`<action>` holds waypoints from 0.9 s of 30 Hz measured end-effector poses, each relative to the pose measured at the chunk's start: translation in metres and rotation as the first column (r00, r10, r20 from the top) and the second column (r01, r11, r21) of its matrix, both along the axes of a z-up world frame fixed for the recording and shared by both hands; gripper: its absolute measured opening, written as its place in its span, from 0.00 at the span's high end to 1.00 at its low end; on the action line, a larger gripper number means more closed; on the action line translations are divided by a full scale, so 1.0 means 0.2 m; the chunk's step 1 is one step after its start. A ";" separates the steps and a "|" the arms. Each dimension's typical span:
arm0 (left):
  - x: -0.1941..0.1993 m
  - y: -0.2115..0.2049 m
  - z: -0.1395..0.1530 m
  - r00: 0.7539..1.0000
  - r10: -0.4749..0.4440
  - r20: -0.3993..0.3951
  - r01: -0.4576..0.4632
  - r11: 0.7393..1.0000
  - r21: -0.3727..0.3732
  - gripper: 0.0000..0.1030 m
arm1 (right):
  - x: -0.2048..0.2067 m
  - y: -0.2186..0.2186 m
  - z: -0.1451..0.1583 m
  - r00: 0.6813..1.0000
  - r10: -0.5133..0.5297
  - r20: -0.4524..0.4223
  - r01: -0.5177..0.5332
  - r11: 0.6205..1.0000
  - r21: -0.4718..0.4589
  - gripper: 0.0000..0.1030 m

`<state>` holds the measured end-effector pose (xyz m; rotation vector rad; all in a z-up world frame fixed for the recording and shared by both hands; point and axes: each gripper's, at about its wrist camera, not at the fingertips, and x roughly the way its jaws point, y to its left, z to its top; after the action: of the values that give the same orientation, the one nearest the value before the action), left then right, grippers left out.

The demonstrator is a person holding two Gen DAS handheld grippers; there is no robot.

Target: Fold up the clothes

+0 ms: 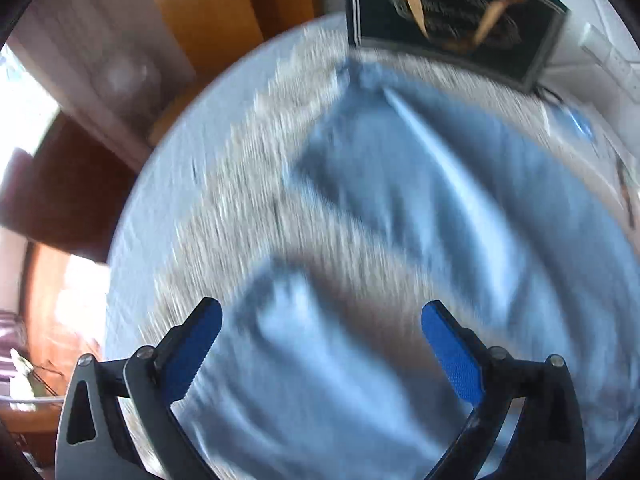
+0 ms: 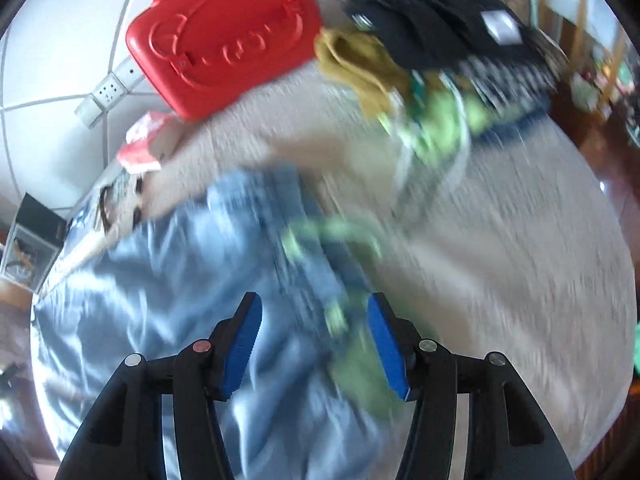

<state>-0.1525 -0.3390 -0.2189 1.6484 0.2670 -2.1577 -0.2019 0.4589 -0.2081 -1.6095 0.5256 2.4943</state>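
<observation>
Pale blue satin garment (image 1: 400, 240) spread below left gripper (image 1: 320, 344), jaws wide, released, right gripper (image 2: 314, 344) half-parted over its green-trimmed edge, nothing clamped.

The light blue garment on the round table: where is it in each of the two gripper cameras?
Left wrist view: the light blue garment fills the centre and right.
Right wrist view: the same garment lies lower left and centre, a green patterned cloth beyond it.
Shared landmark: the dark framed picture at the table's edge.
</observation>
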 end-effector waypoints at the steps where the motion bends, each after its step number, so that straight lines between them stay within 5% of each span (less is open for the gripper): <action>1: 0.08 0.03 -0.02 1.000 0.000 0.006 0.000 1.000 0.007 0.01 | 0.05 -0.01 -0.03 1.000 0.002 0.017 -0.002 1.000 -0.006 0.49; 6: 0.39 0.14 -0.13 0.999 0.008 0.040 -0.009 1.000 0.018 0.01 | 0.28 0.01 -0.06 0.996 -0.028 0.081 0.027 1.000 0.014 0.53; 11: 0.55 0.17 -0.30 0.995 0.031 0.100 -0.036 0.998 0.053 0.00 | 0.43 0.10 -0.12 0.985 -0.155 0.074 0.162 0.981 -0.107 0.51; 15: 0.62 0.15 -0.33 0.993 0.107 0.051 -0.112 0.988 0.106 0.00 | 0.42 0.07 -0.16 0.990 -0.131 0.050 0.138 0.977 -0.161 0.51; 18: 0.64 0.17 -0.34 0.994 0.112 0.016 -0.113 0.988 0.104 0.00 | 0.41 0.02 -0.16 0.992 -0.108 0.069 0.115 0.988 -0.100 0.51; 21: 0.65 0.19 -0.34 0.995 0.101 -0.018 -0.099 0.990 0.099 0.00 | 0.43 -0.02 -0.16 0.994 -0.109 0.030 0.111 0.992 -0.067 0.42; 23: 0.66 0.21 -0.35 0.993 0.109 -0.038 -0.105 0.990 0.095 0.00 | 0.44 -0.04 -0.16 0.995 -0.104 -0.011 0.102 0.991 -0.091 0.25; 27: 0.67 0.24 -0.35 0.992 0.110 -0.066 -0.104 0.991 0.083 0.00 | 0.40 -0.11 -0.16 0.997 -0.076 -0.008 0.076 0.996 -0.038 0.19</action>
<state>-0.0189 -0.2915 -0.2891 1.5643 0.4575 -2.1523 -0.1213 0.4365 -0.2393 -1.5609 0.6271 2.4521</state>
